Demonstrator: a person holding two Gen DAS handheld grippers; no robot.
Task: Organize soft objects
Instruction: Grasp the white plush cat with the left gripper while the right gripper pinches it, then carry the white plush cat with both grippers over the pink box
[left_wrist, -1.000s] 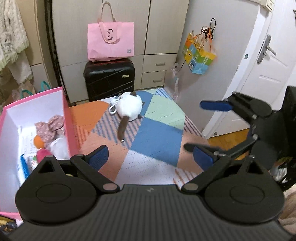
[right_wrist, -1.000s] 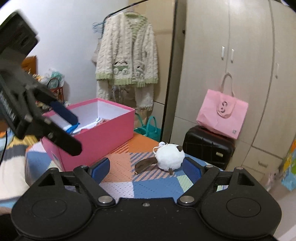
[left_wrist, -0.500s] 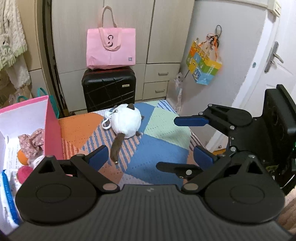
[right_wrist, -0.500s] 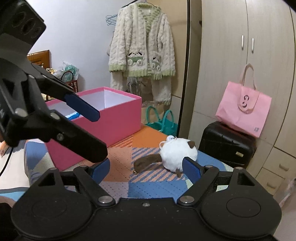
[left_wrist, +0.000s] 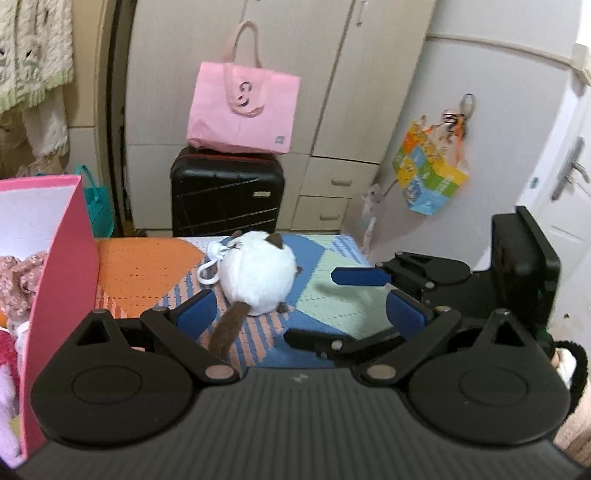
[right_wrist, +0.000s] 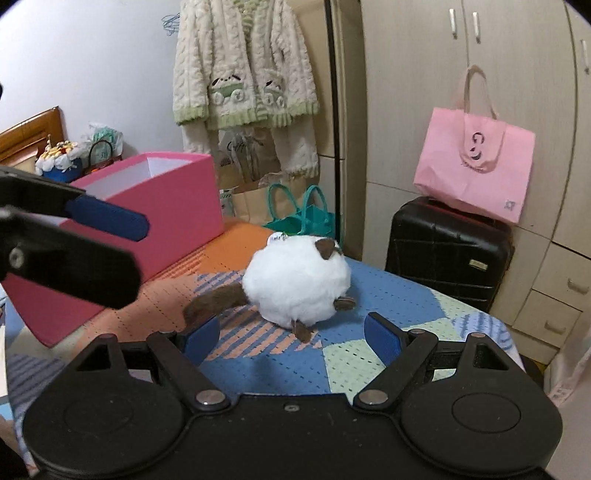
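Observation:
A round white plush cat (left_wrist: 258, 282) with a brown tail and ears lies on the patchwork blanket (left_wrist: 147, 262); it also shows in the right wrist view (right_wrist: 295, 282). My left gripper (left_wrist: 299, 312) is open and empty, just short of the plush. My right gripper (right_wrist: 291, 338) is open and empty, close in front of the plush; it shows in the left wrist view (left_wrist: 354, 306) at the right. A pink box (left_wrist: 62, 258) with soft items (left_wrist: 18, 273) inside stands at the left, also in the right wrist view (right_wrist: 170, 218).
A black suitcase (left_wrist: 227, 197) with a pink bag (left_wrist: 243, 114) on top stands behind the blanket's far edge, before a wardrobe. A colourful bag (left_wrist: 428, 177) hangs at the right. A knitted cardigan (right_wrist: 243, 70) hangs beside teal bags (right_wrist: 299, 214).
Both grippers have moved closer to the white plush, which now looks much larger. Both stayed open. The pink box has slid toward the left edge of the left wrist view.

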